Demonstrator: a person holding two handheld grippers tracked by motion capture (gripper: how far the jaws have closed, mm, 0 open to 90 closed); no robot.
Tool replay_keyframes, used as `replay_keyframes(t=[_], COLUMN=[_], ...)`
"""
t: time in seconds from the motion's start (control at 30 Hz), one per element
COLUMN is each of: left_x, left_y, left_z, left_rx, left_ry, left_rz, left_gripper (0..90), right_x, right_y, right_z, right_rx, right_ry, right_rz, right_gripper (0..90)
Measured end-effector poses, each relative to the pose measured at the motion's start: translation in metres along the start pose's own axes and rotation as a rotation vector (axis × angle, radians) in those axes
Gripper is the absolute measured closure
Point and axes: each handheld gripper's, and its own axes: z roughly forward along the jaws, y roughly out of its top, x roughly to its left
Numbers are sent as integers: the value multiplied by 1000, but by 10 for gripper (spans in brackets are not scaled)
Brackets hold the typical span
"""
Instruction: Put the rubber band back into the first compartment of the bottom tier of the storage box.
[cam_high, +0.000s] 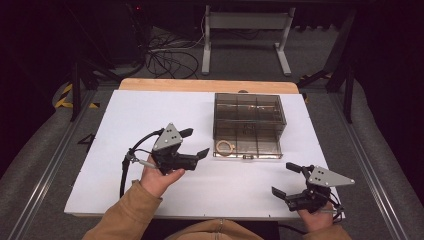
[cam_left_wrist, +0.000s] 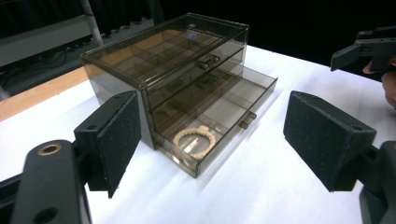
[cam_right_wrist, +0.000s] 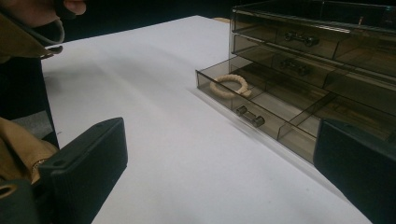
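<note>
From the high view, a smoky transparent drawer organizer (cam_high: 249, 120) stands on the white surface (cam_high: 150, 115), toward its far right part. Its bottom drawer (cam_high: 247, 148) is pulled out toward the person, and a pale beaded bracelet (cam_high: 224, 147) lies in the drawer's left compartment. The left tool (cam_high: 194, 142) is held just left of the open drawer, pointing toward it, its jaws spread apart and holding nothing. The right tool (cam_high: 286, 180) sits near the surface's front right corner, well apart from the organizer, jaws likewise spread and empty. Tan sleeves (cam_high: 125, 212) come in from the bottom edge. Beyond the surface, a grey metal frame (cam_high: 245, 35) and loose cables (cam_high: 170, 57) lie on the floor.

In the left gripper view, the left tool (cam_left_wrist: 212, 140) has its two black padded jaws wide apart, framing the drawer organizer (cam_left_wrist: 168, 60). The bottom drawer (cam_left_wrist: 224, 107) stands open, with the bracelet (cam_left_wrist: 195, 141) resting flat in the compartment nearest the camera. The right tool (cam_left_wrist: 364, 49) shows at the upper right.

In the right gripper view, the right tool (cam_right_wrist: 219, 175) has its jaws parted and empty above the white surface (cam_right_wrist: 154, 116). The open drawer (cam_right_wrist: 280, 109) juts out from the organizer (cam_right_wrist: 322, 37), its small metal handle (cam_right_wrist: 250, 116) at the front, and the bracelet (cam_right_wrist: 229, 85) lies in the end compartment at its left.
</note>
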Motion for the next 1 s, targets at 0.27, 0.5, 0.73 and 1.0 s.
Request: replay_keyframes(t=[0.27,0.5,0.73,1.0], left_x=[5,10,14,24], left_y=[-18,-32,-53,-77], left_z=[-20,-36,-52,-67], left_rx=[-4,-18,-22,-32], left_ry=[46,41,78,106], left_rz=[-5,-5,-9,-41], left_gripper=[184,170,160,158], right_x=[0,0,0,0], right_y=[0,0,0,-1], right_z=[0,1,1,1], right_rx=[0,0,-1,3], right_ry=[-2,-3,-3,-5], right_rz=[1,0,2,1], right_gripper=[36,36,36,36])
